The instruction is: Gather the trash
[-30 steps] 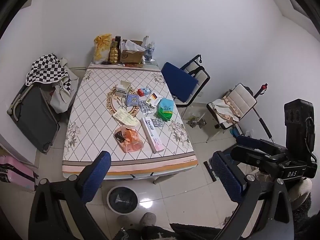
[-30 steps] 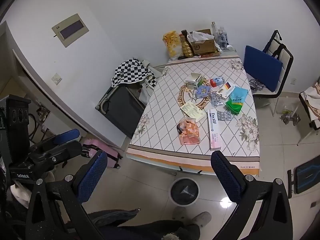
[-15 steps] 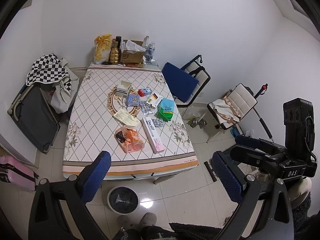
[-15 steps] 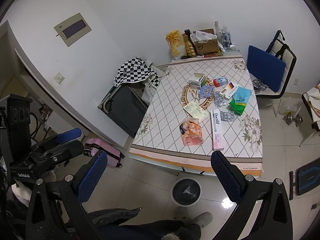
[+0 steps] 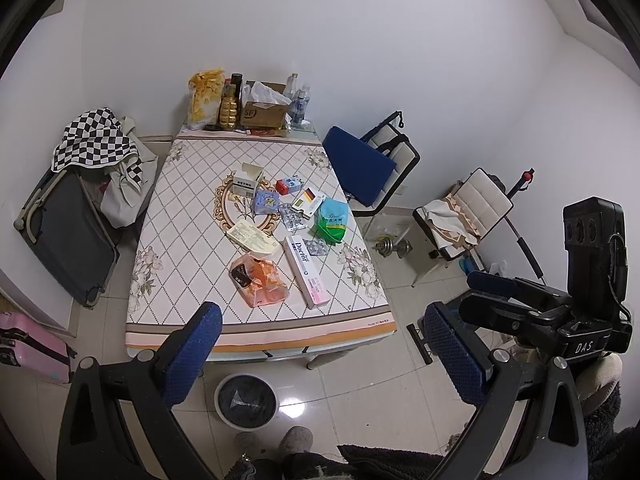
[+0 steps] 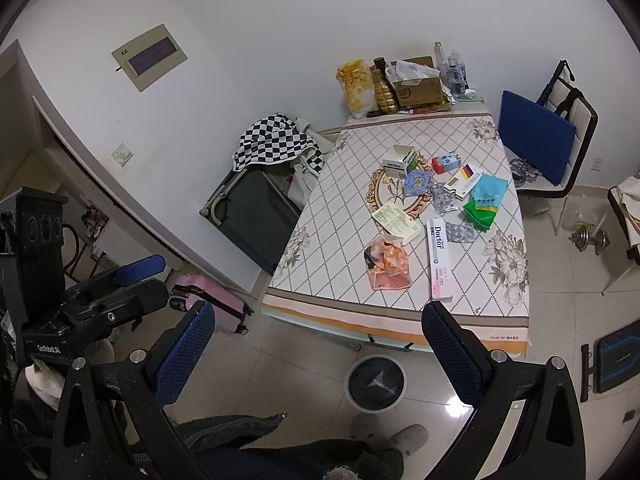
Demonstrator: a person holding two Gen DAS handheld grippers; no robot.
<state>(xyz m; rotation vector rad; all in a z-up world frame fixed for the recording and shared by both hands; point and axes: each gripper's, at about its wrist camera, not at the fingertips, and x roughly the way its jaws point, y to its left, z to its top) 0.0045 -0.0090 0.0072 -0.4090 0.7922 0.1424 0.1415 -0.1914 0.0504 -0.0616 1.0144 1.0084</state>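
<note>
Blue padding lines the fingers of both my claws, and both are spread wide with nothing between them. My left claw [image 5: 320, 344] hangs in the air well back from the desk [image 5: 192, 280], touching nothing; my right claw [image 6: 316, 344] is likewise wide apart and empty, held high over the tiled floor near the desk's front edge.

The trash lies scattered across the middle of the desk's diamond-patterned cloth. Nearest the front edge is an orange plastic bag [image 5: 262, 280] with a dark wrapper inside, and just beside it a long white and pink Doctor box [image 5: 306, 276]. Behind those sit a pale yellow leaflet packet [image 5: 253, 237], a blister pack [image 5: 316, 246], a green and blue bag [image 5: 332, 220], a second blister pack [image 5: 292, 216], a small blue packet [image 5: 266, 202], a white box with a flag print [image 5: 308, 200], a red and blue box [image 5: 289, 185] and an open white carton [image 5: 246, 182].

A round bin [image 5: 245, 400] with a dark liner stands on the floor just in front of the desk, close to my slippers [image 5: 294, 438].

At the far end of the desk stand a yellow snack bag [image 5: 205, 96], a gold bottle [image 5: 229, 108], a cardboard box [image 5: 262, 110] and clear bottles [image 5: 298, 102].
</note>
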